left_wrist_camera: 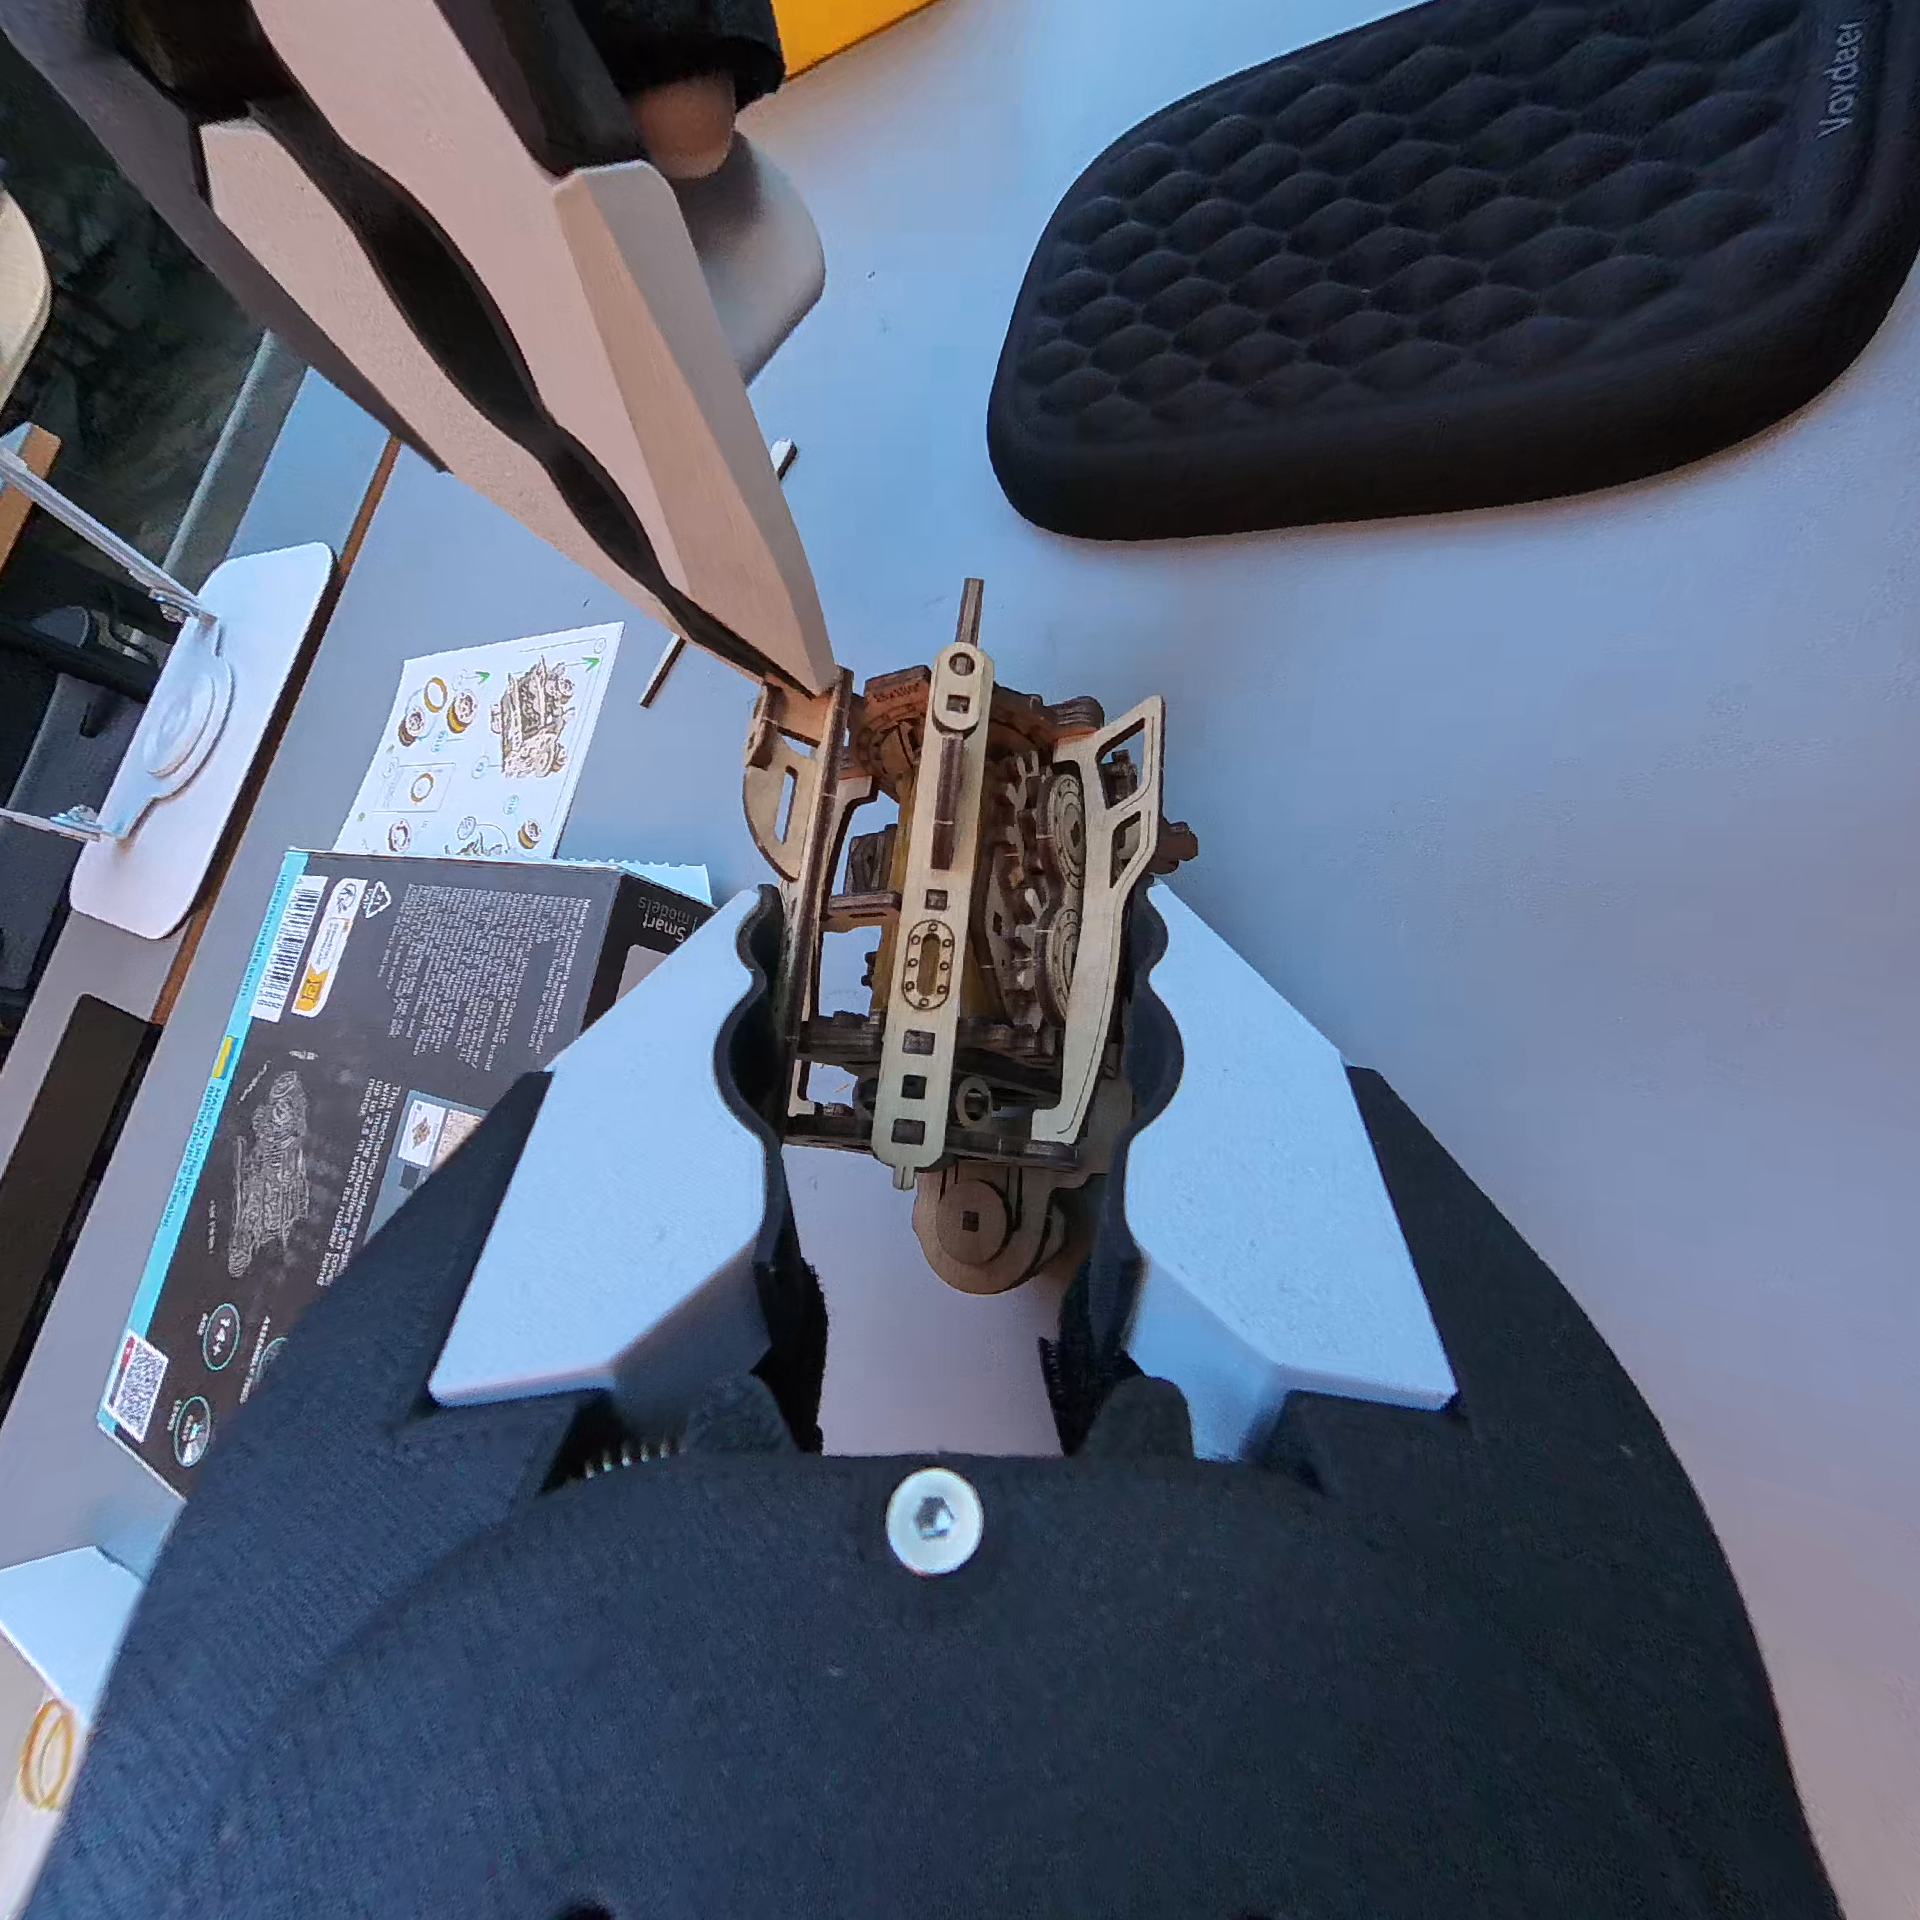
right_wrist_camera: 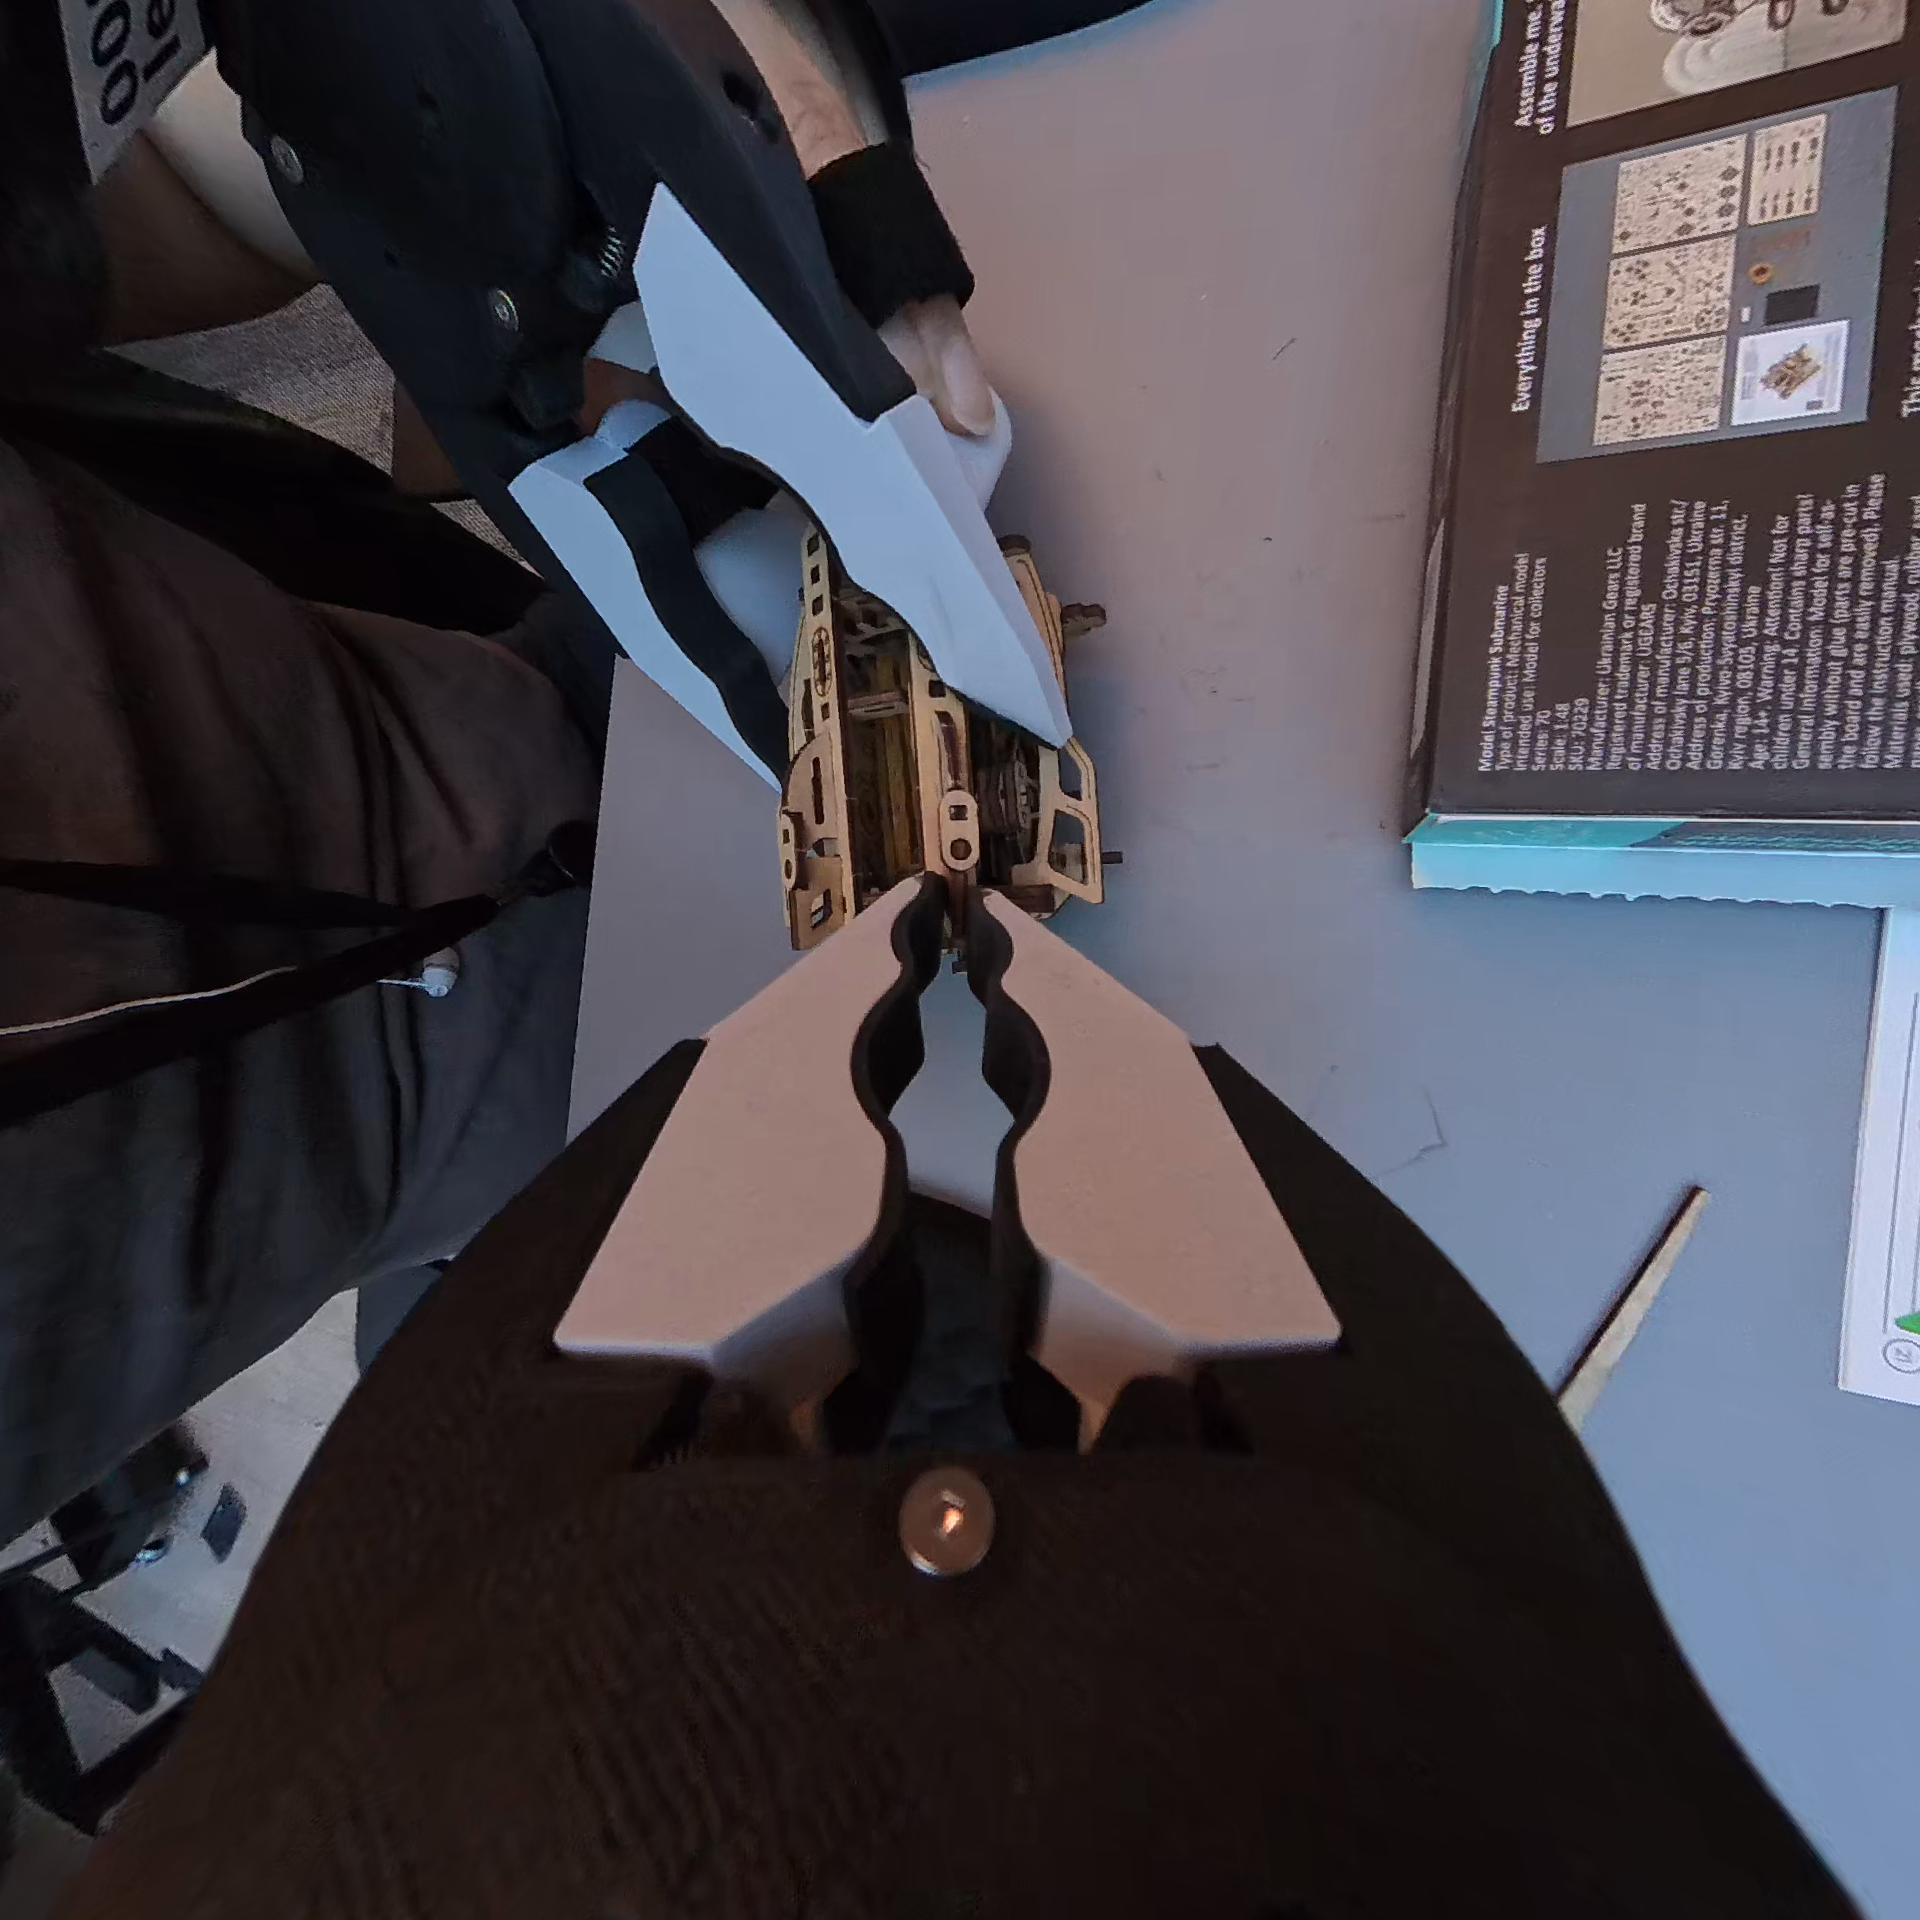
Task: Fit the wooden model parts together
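Note:
A partly built wooden model [left_wrist_camera: 940, 790] with gears and cut-out side plates is held above the grey table. My left gripper [left_wrist_camera: 956, 914] is shut on it, its fingers [left_wrist_camera: 644, 1143] clamping the two sides. My right gripper [left_wrist_camera: 816, 681] reaches in from the upper left, its tips pinched on a thin wooden part at the model's far left corner. In the right wrist view the right gripper [right_wrist_camera: 951, 888] is shut on that thin part at the near end of the model [right_wrist_camera: 883, 769]. The left gripper [right_wrist_camera: 920, 758] grips the model from above left.
A black quilted pad [left_wrist_camera: 1455, 260] lies at the far right. The dark kit box [left_wrist_camera: 395, 1039] and an instruction sheet [left_wrist_camera: 488, 748] lie to the left. The box also shows in the right wrist view [right_wrist_camera: 1683, 468]. Loose wooden sticks [left_wrist_camera: 661, 670] [right_wrist_camera: 1631, 1309] lie on the table. A person's body [right_wrist_camera: 260, 831] is at the table edge. My hands' fingertips stand some 4 cm from each other.

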A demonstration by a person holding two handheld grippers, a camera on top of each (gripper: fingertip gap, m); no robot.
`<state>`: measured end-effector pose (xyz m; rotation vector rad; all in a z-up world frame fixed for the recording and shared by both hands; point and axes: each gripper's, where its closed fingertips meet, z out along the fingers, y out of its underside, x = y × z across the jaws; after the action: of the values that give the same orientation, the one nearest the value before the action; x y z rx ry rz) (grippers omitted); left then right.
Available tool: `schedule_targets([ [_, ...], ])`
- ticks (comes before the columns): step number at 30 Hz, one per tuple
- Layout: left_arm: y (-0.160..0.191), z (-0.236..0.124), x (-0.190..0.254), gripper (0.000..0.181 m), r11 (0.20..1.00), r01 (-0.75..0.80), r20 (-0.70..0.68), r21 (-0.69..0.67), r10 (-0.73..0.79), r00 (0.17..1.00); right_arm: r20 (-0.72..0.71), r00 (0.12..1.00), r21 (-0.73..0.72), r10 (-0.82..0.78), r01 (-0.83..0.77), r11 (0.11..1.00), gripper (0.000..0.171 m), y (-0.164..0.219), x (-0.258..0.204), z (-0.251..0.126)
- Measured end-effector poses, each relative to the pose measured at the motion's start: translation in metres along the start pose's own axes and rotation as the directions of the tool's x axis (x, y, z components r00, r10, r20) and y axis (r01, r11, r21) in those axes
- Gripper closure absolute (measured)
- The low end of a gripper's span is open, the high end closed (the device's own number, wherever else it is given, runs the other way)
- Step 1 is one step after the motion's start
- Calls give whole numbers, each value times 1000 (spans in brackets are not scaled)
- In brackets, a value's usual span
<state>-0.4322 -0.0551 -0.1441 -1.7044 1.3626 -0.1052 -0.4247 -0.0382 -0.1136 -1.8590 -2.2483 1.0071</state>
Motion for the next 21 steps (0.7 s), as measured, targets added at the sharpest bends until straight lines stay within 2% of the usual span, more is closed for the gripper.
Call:
schedule_targets([
  [10, 0, 1, -1, 117, 1000, 21, -21, 12, -21, 1000, -97, 995, 13, -35, 37, 999, 168, 0, 2, -1],
  [21, -1, 1, -1, 116, 999, 20, -12, 31, -19, 1000, -60, 998, 28, -16, 18, 999, 167, -1, 3, -1],
])
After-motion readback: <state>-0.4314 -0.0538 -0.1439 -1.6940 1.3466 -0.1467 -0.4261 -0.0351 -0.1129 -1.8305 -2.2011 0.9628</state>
